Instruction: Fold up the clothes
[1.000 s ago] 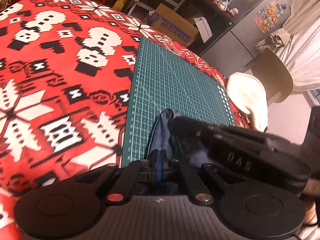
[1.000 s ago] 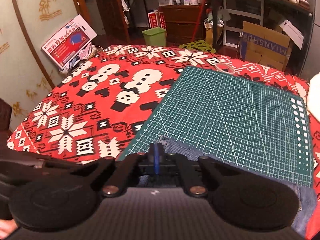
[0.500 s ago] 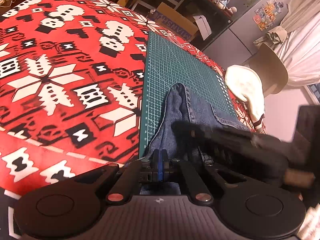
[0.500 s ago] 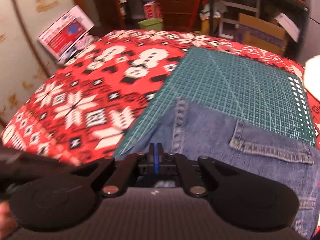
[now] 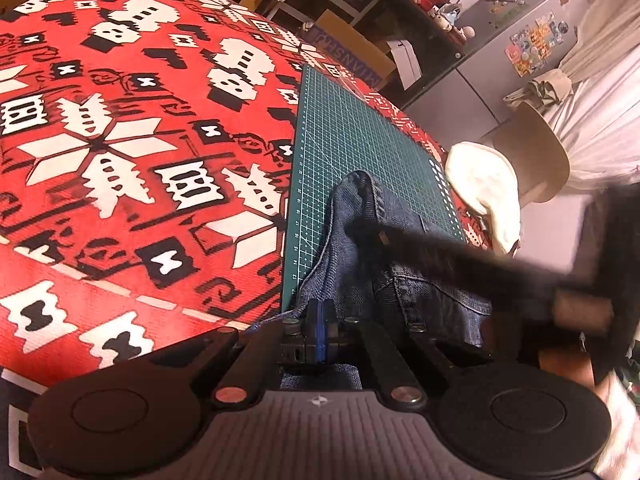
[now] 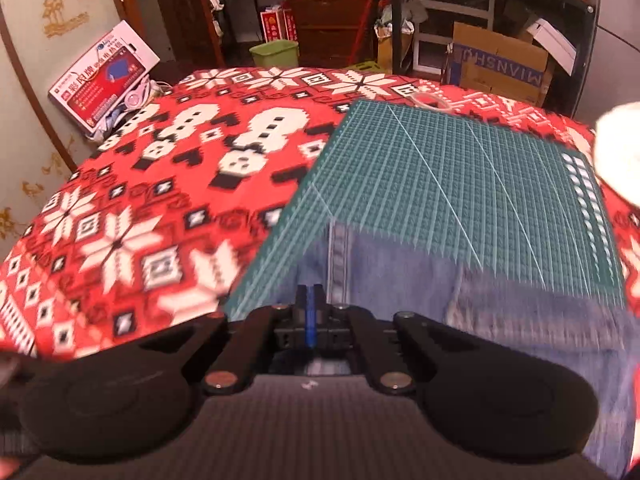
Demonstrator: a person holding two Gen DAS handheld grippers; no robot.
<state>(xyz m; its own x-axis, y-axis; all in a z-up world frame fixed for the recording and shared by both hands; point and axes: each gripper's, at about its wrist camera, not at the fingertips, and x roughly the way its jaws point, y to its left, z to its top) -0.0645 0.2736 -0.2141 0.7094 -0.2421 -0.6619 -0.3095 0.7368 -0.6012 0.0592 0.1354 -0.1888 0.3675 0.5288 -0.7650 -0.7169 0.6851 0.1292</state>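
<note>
Both the left gripper (image 5: 319,311) and right gripper (image 6: 309,300) are clenched on the jeans (image 5: 404,280). The jeans lie partly on the mat (image 6: 460,176), bunched; folding looks barely begun.

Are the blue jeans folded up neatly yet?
Not yet. The jeans lie bunched and rumpled on the green mat, pinched by both grippers.

Blue denim jeans (image 5: 404,280) – rough weave, matt green gridded mat (image 6: 460,168), patterned red cloth (image 5: 120,160)

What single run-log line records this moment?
left gripper: shut on jeans | right gripper: shut on jeans | jeans: on cutting mat
</note>
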